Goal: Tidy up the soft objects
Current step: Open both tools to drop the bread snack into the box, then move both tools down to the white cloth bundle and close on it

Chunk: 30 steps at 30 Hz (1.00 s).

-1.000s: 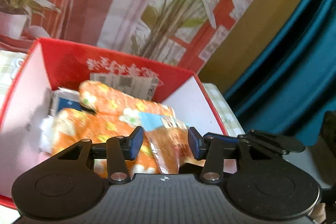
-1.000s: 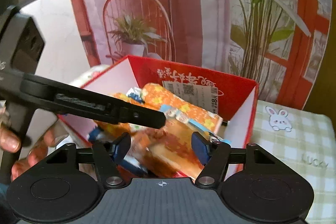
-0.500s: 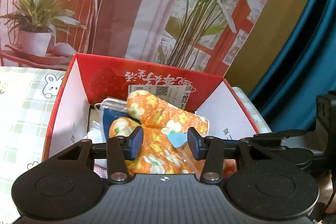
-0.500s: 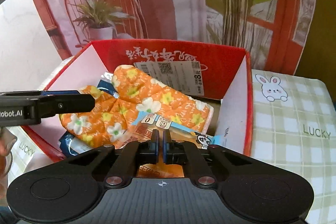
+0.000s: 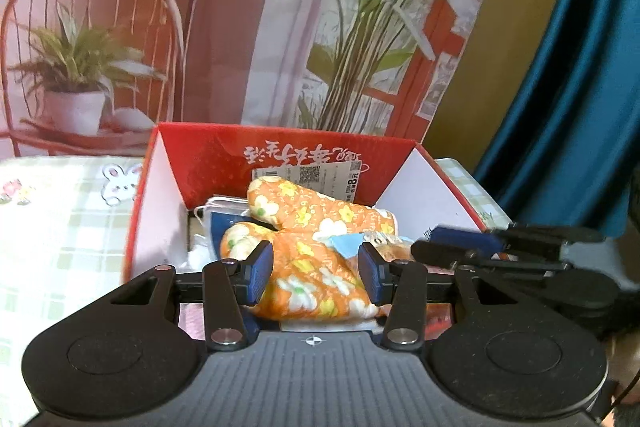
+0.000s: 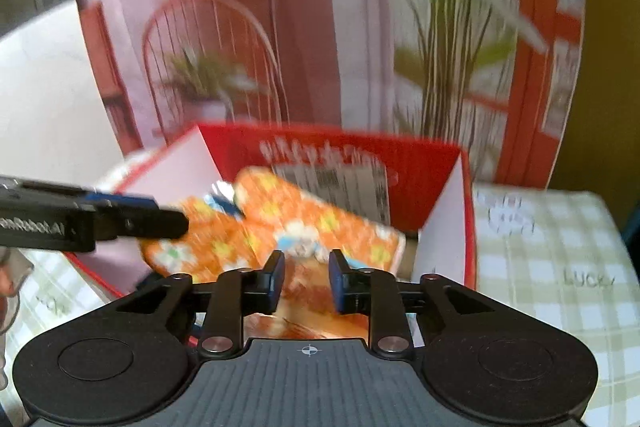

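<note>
Grippers are held over a red box [image 5: 280, 147] of orange floral mitts [image 5: 312, 259] — left gripper [image 5: 316, 269] parted and empty, right gripper [image 6: 306, 277] opening, gripping nothing

1. Setting: a home room, staged as a table-top set.
2. Table cover: checked tablecloth [image 6: 560, 267], pale green and white, printed with rabbits and the word "LUCKY".
3. Backdrop: printed backdrop [image 5: 248, 27] showing a red wire chair, potted plants and a doorway.
4. Side: teal curtain [image 5: 580, 107].
5. On the table: red cardboard box [image 5: 224, 159] holding soft household goods.
</note>
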### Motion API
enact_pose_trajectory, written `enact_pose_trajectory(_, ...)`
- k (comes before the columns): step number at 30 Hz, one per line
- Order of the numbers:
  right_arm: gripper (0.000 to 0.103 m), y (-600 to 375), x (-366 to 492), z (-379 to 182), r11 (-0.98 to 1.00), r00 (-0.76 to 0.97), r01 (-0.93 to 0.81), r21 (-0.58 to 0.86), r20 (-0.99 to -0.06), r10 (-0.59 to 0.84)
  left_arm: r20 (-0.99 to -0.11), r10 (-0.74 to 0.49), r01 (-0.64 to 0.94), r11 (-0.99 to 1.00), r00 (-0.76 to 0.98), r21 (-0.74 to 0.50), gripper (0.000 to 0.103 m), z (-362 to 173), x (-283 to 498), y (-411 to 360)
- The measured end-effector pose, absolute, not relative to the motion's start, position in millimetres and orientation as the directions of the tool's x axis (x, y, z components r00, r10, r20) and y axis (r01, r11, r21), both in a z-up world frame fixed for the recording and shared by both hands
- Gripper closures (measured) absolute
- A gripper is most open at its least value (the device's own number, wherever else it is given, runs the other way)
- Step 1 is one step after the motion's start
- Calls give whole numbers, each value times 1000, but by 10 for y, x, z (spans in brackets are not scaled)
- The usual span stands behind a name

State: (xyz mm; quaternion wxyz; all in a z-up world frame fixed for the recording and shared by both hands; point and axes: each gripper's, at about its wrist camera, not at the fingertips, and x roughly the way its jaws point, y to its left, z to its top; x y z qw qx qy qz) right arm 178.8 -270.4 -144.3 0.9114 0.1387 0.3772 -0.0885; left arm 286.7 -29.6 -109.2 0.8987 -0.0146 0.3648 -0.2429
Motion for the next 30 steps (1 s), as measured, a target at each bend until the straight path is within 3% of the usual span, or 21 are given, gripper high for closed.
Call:
enact_pose_trajectory(3,72,-2634,1657,-1333,949,739,258,183,-669,-72,-635,-427,436,887,644,-154,52,-1020,2682,-213)
enact_pose_trajectory(6,55,-2516,1495,-1251,958,777,241,153,-622,-96,-614,-398,430,897,681,-104,49,-944,2468,-123)
enact_pose_trajectory(16,0,-2168,903,-1160,958,847,256,128,-508,-159,-546,-332,388,921,770,-12,4,-901,1901,63)
enact_pose_trajectory(23,0,-2074,660,-1216,949,864,257,184,-483,-141,-565,-308,363,932,766,-16,0,-1035,1751,102)
enact_pose_trajectory(30,0,-1945,602,-1534,943,834,284,175,-531,-152,-573,-267,310,951,775,-25,0,-1205,1716,147)
